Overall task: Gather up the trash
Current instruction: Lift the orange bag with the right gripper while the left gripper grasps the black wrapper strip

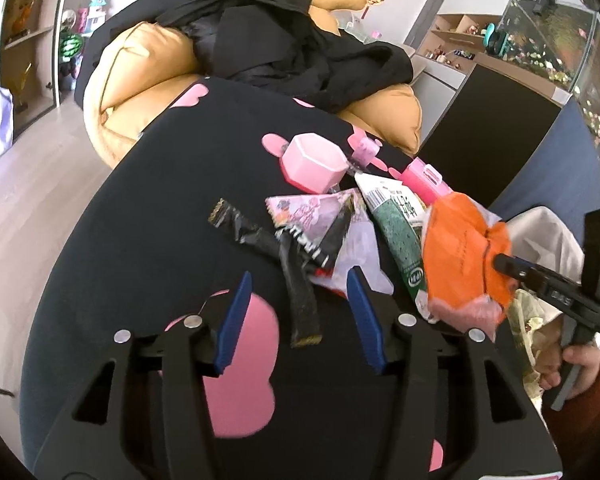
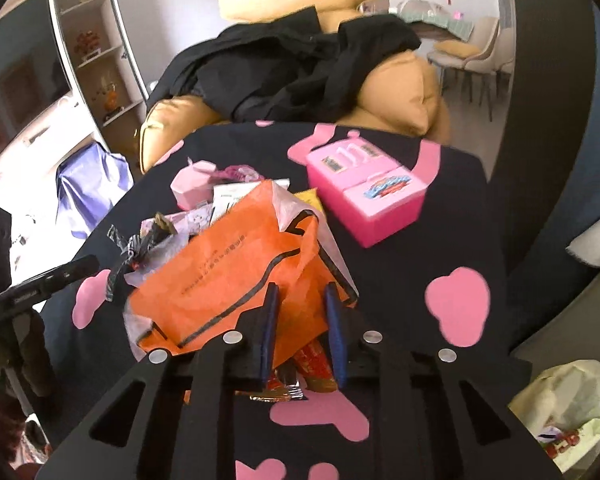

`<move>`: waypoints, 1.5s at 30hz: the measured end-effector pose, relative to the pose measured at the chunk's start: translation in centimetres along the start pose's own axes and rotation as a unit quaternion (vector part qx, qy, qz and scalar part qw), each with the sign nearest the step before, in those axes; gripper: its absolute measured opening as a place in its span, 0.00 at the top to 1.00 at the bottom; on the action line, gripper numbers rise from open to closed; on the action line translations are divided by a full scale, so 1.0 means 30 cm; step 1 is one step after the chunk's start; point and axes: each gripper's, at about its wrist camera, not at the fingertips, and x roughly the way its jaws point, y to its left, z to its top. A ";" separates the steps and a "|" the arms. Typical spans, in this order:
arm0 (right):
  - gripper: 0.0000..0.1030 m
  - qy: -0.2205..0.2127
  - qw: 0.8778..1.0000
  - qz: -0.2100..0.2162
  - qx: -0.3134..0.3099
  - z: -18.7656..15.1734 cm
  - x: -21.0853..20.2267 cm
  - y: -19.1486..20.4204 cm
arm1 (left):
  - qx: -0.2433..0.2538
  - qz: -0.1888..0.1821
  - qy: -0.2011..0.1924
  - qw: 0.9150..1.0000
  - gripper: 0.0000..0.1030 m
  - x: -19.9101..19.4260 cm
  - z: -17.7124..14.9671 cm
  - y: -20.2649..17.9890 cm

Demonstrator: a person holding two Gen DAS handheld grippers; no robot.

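A pile of trash lies on the black tablecloth with pink shapes [image 1: 140, 240]. My left gripper [image 1: 300, 276] stands open over a black strip wrapper [image 1: 302, 304], whose length runs between the blue pads without touching them. Beside it lie a pink printed wrapper [image 1: 312, 212] and a green packet [image 1: 400, 236]. My right gripper [image 2: 302, 290] is shut on the near edge of an orange bag [image 2: 220, 280], which fills the gap between its pads. The same orange bag [image 1: 460, 252] shows in the left wrist view at the right. Red wrappers [image 2: 312, 364] peek out under it.
A pink hexagonal box [image 1: 312, 160] and a pink toy case [image 2: 368, 196] stand behind the pile. A tan armchair [image 2: 400, 92] draped with black clothes backs the table. A pale plastic bag [image 2: 572, 400] with rubbish sits low at the right. A hand [image 1: 580, 364] holds the right gripper's handle.
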 end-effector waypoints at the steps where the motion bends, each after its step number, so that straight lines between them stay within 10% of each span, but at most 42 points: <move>1: 0.79 -0.006 1.000 0.000 -0.001 0.003 -0.013 -0.001 | 0.011 0.007 0.004 1.000 0.53 0.024 0.012 -0.013; 7: 0.80 -0.040 0.999 -0.004 -0.017 0.026 -0.098 0.019 | 0.031 0.056 0.035 0.997 0.53 0.160 0.070 -0.039; 11: 0.81 -0.054 0.998 -0.010 -0.041 0.032 -0.148 0.050 | 0.028 0.056 0.044 0.997 0.78 0.179 0.078 -0.048; 25: 0.81 -0.102 0.994 -0.009 -0.041 0.092 -0.336 0.059 | 0.016 0.008 -0.020 1.000 0.79 -0.146 0.027 -0.090; 41: 0.79 0.047 0.992 -0.022 -0.119 -0.249 -0.173 -0.041 | 0.033 -0.023 0.023 0.999 0.79 -0.070 -0.090 -0.117; 45: 0.50 0.043 0.997 -0.012 -0.062 -0.275 -0.176 -0.089 | 0.032 -0.032 0.044 0.998 0.79 -0.043 -0.131 -0.137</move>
